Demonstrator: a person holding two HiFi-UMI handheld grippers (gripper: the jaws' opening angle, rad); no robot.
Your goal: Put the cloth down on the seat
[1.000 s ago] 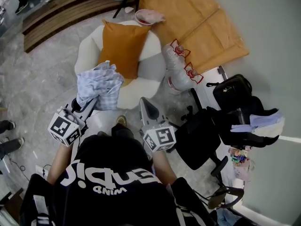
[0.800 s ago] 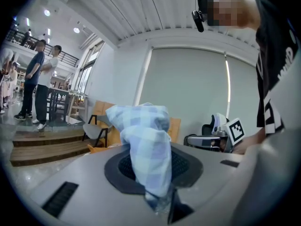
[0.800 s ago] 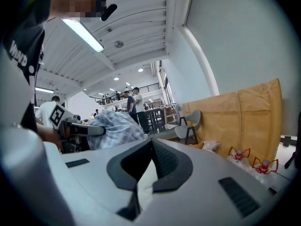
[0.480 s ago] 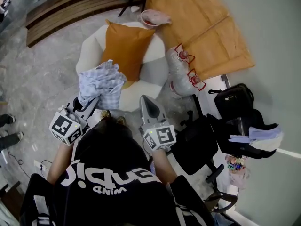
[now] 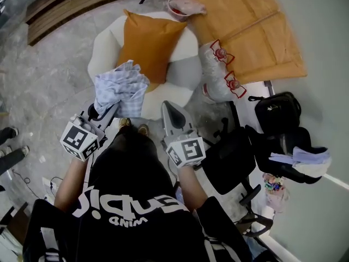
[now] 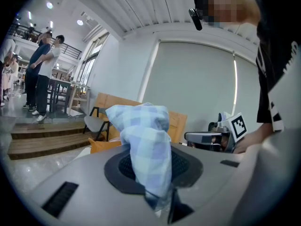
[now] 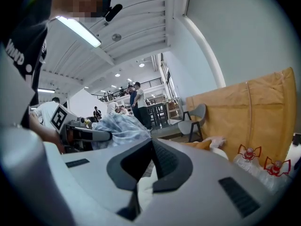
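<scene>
Cloth [image 5: 120, 89] nearer seat [image 5: 181, 75] on marble floor [image 5: 49, 81], left gripper [image 5: 110, 108] clamping it, right gripper [image 5: 167, 106] closed

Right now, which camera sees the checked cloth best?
The head view: the whole bunched cloth shows there, held by the left gripper by the white seat. The left gripper view shows only a close fold pinched in its jaws. The right gripper view catches a crumpled part off to the side.
</scene>
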